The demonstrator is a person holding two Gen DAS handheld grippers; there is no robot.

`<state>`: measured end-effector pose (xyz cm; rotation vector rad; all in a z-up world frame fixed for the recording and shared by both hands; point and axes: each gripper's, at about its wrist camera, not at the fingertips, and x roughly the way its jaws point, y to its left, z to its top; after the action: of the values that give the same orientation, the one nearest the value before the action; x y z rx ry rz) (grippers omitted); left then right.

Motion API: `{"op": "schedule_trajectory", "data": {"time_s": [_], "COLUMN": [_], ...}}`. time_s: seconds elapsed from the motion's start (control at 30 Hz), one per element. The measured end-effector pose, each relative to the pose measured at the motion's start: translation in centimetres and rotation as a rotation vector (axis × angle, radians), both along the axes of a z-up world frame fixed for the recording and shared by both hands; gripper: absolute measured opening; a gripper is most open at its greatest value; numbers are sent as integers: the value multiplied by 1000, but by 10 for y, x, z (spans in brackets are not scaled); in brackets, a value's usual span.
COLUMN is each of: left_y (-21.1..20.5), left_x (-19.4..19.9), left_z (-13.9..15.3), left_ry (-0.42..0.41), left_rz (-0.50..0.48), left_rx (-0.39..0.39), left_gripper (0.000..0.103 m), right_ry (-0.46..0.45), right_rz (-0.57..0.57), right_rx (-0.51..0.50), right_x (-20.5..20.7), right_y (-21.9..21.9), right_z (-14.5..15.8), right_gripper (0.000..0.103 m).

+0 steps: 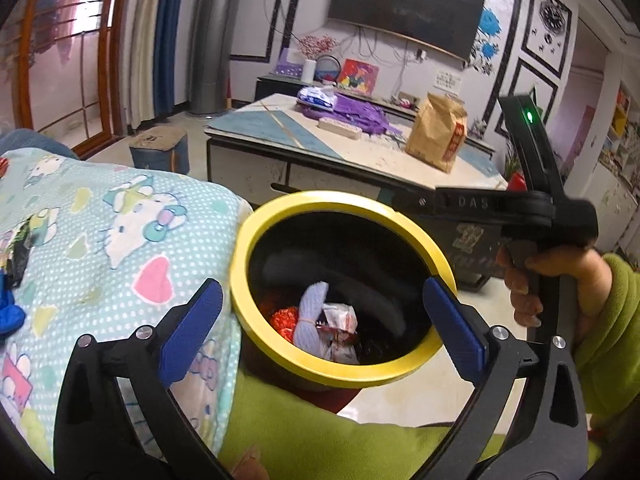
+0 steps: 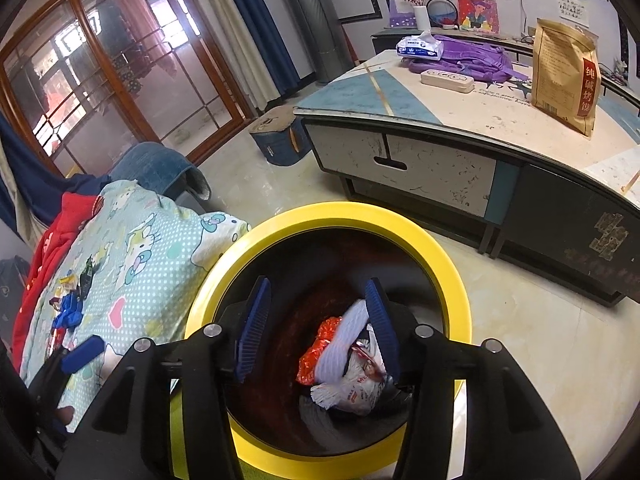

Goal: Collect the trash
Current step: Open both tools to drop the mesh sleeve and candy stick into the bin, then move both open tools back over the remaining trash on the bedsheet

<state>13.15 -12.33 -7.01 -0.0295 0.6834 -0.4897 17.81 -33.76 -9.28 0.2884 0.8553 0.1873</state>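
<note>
A dark bin with a yellow rim [image 1: 256,332] [image 2: 448,248] stands between my grippers. Inside lie a red wrapper [image 1: 285,320] [image 2: 316,354], a pale cloth bundle [image 1: 310,312] [image 2: 340,340] and white wrappers [image 1: 340,320] [image 2: 352,394]. My left gripper [image 1: 320,328] is open wide, its blue pads either side of the bin's rim. My right gripper [image 2: 316,324] is open and empty over the bin mouth; its body also shows in the left wrist view [image 1: 532,200]. Small loose scraps [image 2: 72,300] lie on the patterned blanket [image 1: 120,220] [image 2: 152,248].
A low coffee table [image 1: 280,128] [image 2: 400,104] stands behind the bin, bearing a brown paper bag [image 1: 438,136] [image 2: 564,76], a purple bag [image 2: 468,58], a tissue pack [image 2: 420,48] and a power strip [image 2: 446,79]. A small stool [image 1: 160,148] [image 2: 278,136] sits on the floor.
</note>
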Motion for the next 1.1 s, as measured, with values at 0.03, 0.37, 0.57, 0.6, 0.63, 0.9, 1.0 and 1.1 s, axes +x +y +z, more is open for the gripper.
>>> {"op": "schedule_trajectory", "data": {"time_s": [0.03, 0.37, 0.57, 0.6, 0.63, 0.9, 1.0, 1.1], "left_y": [2, 22, 34, 37, 40, 66, 81, 94], "left_x": [-1, -6, -12, -13, -14, -19, -21, -26], "left_z": [1, 14, 24, 25, 27, 38, 43, 47], "left_ry": [-3, -27, -58, -66, -71, -89, -96, -115], "left_rz": [7, 84, 122, 130, 138, 216, 259, 298], "left_rx": [-3, -22, -21, -19, -18, -13, -20, -15], "left_gripper": [92, 92, 92, 92, 92, 92, 92, 92], "right_ry": [-3, -63, -91, -95, -100, -140, -146, -153], "right_rz": [1, 9, 22, 26, 36, 96, 132, 156], "right_rx": [-1, -19, -17, -18, -17, -24, -32, -34], "right_x": [-1, -8, -12, -13, -13, -25, -29, -33], "right_y": [1, 13, 23, 25, 29, 58, 73, 86], "right_z": [1, 17, 24, 25, 27, 39, 42, 45], "right_gripper": [48, 51, 51, 52, 52, 59, 60, 60]}}
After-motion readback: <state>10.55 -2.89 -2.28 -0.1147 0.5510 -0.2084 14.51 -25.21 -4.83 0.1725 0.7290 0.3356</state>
